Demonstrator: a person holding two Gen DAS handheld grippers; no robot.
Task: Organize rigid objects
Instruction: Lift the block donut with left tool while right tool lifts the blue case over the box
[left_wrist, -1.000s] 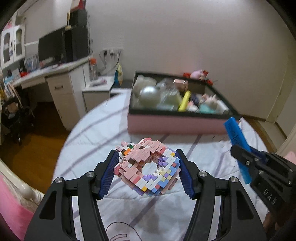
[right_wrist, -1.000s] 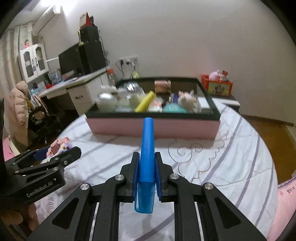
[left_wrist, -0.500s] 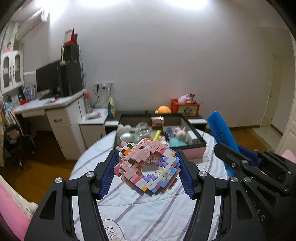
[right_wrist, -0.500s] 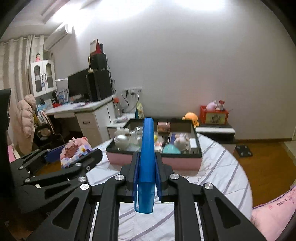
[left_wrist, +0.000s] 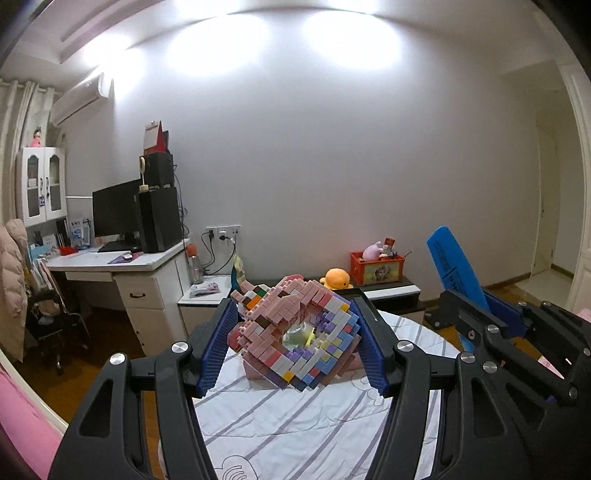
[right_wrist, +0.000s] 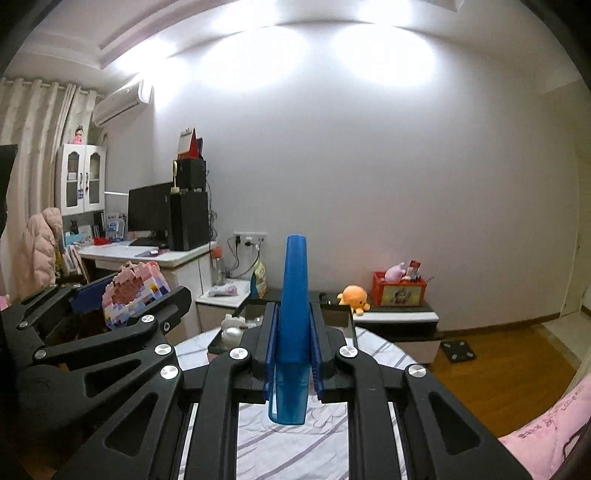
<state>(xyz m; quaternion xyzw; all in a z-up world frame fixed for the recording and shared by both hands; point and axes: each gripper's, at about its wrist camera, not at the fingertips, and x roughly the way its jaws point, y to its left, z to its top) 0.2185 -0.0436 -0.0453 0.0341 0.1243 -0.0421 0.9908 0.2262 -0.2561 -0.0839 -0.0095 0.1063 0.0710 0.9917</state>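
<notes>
While the left tool (left_wrist: 295, 347) clamps the brick ring (left_wrist: 295, 332), the right tool (right_wrist: 293, 347) grips the blue case (right_wrist: 293, 295) upright.

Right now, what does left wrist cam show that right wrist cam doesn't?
Left wrist only: the hole through the brick donut held in the left tongs, and printing on the blue case.

Right wrist only: the case's translucent lower end inside the right tongs, and a scale on the floor.

Both: desk with monitor, orange plush, striped tablecloth.
</notes>
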